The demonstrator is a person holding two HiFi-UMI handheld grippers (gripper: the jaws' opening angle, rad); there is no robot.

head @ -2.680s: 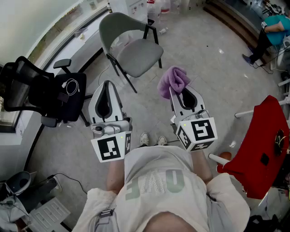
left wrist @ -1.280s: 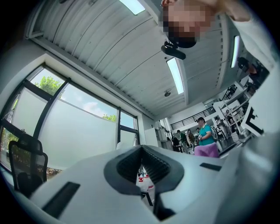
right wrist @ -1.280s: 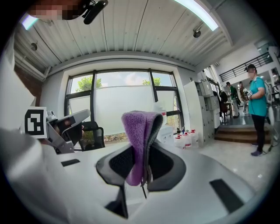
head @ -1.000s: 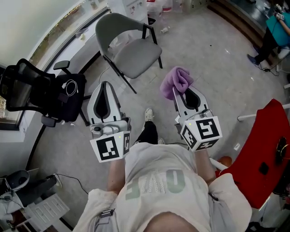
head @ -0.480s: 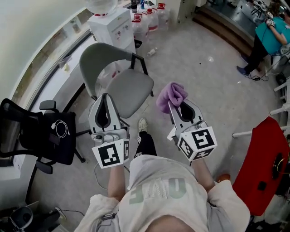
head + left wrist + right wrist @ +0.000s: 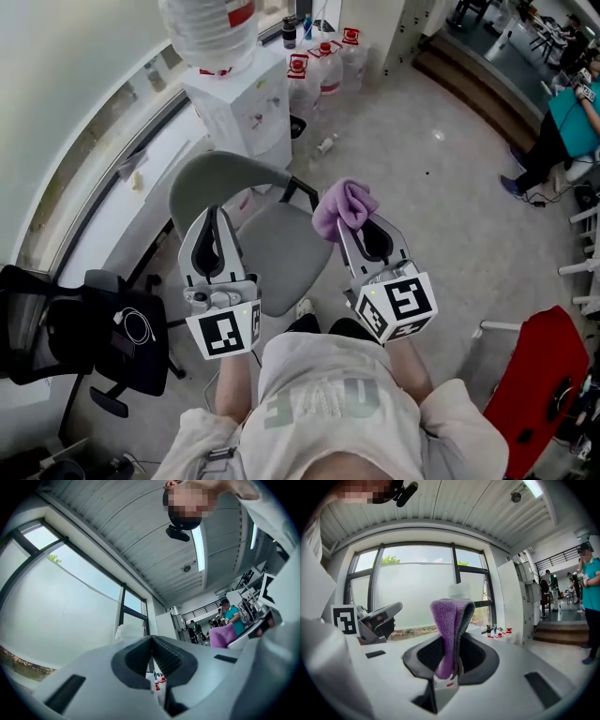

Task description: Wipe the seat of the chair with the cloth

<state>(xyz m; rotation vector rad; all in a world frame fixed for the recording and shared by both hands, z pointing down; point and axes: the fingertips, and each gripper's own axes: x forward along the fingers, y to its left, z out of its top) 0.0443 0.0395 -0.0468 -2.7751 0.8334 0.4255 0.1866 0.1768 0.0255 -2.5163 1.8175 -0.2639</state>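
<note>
The grey chair (image 6: 267,246) with a rounded back and black legs stands on the floor just ahead, its seat showing between my two grippers in the head view. My right gripper (image 6: 345,217) is shut on the purple cloth (image 6: 343,206), which bunches above the jaw tips over the seat's right side. In the right gripper view the purple cloth (image 6: 449,634) hangs folded between the closed jaws of the right gripper (image 6: 451,663). My left gripper (image 6: 213,217) is shut with nothing in it and is held over the seat's left edge; its own view shows the left gripper (image 6: 152,641) pointing upward at the window.
A water dispenser (image 6: 239,94) with spare bottles (image 6: 314,70) stands behind the chair by the window. A black office chair (image 6: 84,328) is at the left and a red chair (image 6: 534,394) at the lower right. A person in teal (image 6: 572,122) sits at the far right.
The chair has come much nearer: from well ahead of the grippers to directly beneath them. The water dispenser has entered view. Both grippers keep their hold and pose.
</note>
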